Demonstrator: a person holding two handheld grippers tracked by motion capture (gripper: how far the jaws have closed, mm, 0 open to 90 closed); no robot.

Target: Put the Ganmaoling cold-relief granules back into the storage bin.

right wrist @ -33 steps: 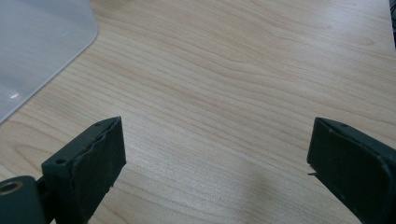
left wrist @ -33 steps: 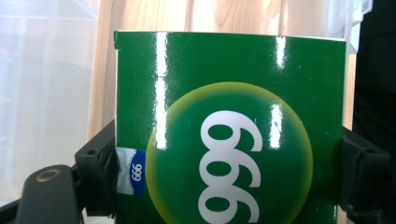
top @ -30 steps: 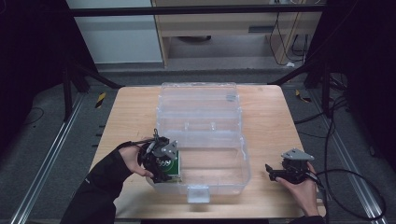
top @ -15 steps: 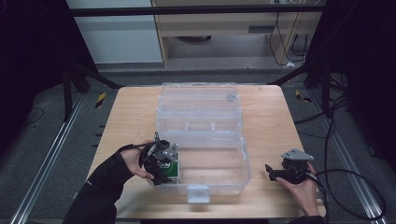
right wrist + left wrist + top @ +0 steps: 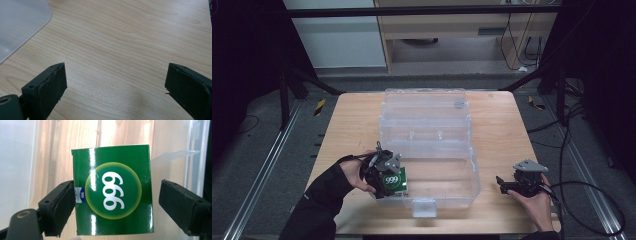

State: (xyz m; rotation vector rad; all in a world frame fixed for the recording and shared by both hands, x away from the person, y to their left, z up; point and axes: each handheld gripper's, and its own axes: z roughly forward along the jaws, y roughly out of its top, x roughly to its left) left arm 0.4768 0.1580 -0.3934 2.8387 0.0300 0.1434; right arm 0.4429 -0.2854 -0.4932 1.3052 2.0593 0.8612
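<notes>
Left tool (image 5: 117, 200) hovering over the near-left corner of the clear plastic bin (image 5: 462, 172), jaws parted either side of the green "999" box (image 5: 113, 190), one pad touching, the other just clear; right tool (image 5: 504, 186) resting wide open on the worktop (image 5: 502, 130), well apart.

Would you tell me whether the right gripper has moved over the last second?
No. The right gripper sits at the same spot right of the clear box, near the table's front edge.

High view overhead; gripper views close, table-level.
</notes>
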